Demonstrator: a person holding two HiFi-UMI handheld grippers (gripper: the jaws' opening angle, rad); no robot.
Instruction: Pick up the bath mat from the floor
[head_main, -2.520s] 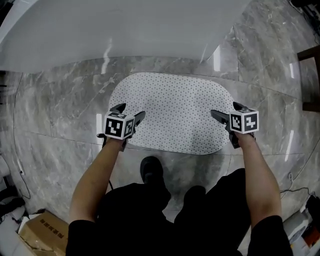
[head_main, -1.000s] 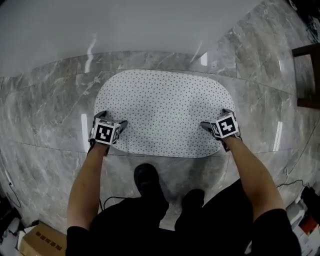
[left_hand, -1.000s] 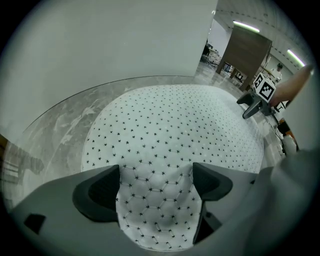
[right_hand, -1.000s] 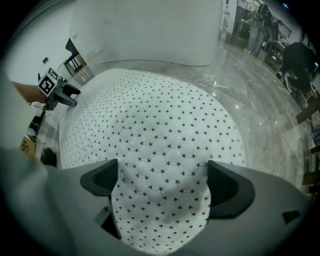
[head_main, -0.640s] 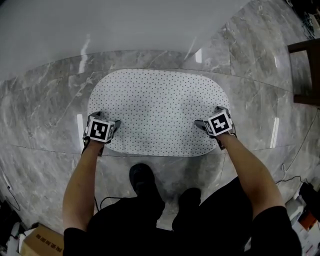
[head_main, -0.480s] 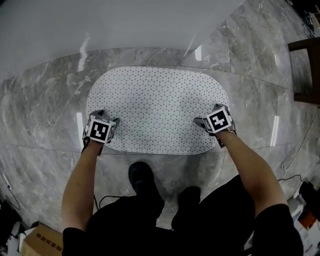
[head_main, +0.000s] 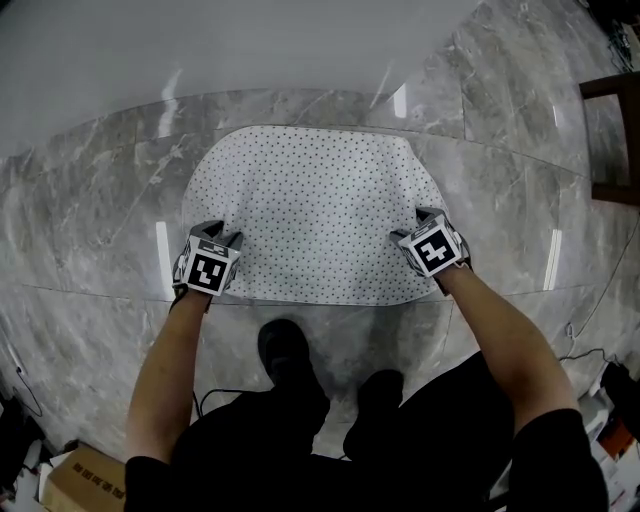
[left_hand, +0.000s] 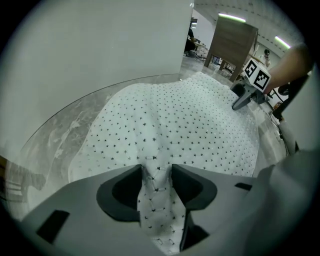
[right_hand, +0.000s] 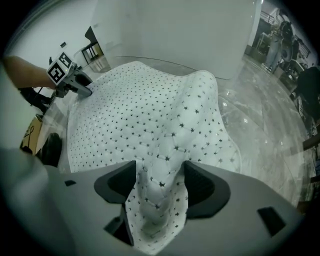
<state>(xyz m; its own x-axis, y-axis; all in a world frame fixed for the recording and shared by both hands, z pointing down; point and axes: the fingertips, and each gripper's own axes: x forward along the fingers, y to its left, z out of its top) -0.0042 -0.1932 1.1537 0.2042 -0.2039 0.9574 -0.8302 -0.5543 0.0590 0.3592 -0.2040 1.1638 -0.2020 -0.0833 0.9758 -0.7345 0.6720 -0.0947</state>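
Observation:
A white bath mat (head_main: 315, 210) dotted with small dark stars lies on the grey marble floor (head_main: 90, 230), its sides drawn inward and rumpled. My left gripper (head_main: 222, 240) is at the mat's near left edge. In the left gripper view its jaws (left_hand: 156, 175) are closing and pinch a raised fold of the mat (left_hand: 175, 120). My right gripper (head_main: 410, 235) is at the near right edge. Its jaws (right_hand: 160, 172) are closing too, with a bunched fold of the mat (right_hand: 150, 115) pressed between the pads. Each gripper view shows the other gripper (left_hand: 245, 97) (right_hand: 80, 85) across the mat.
A white curved wall or tub side (head_main: 250, 50) runs just beyond the mat. Dark wooden furniture (head_main: 612, 140) stands at the right. The person's black shoes (head_main: 285, 350) are right behind the mat's near edge. A cardboard box (head_main: 70, 485) lies at the lower left.
Both grippers have closed on the mat's near edge. The mat has puckered, and its left and right sides have pulled inward, so it looks narrower than before.

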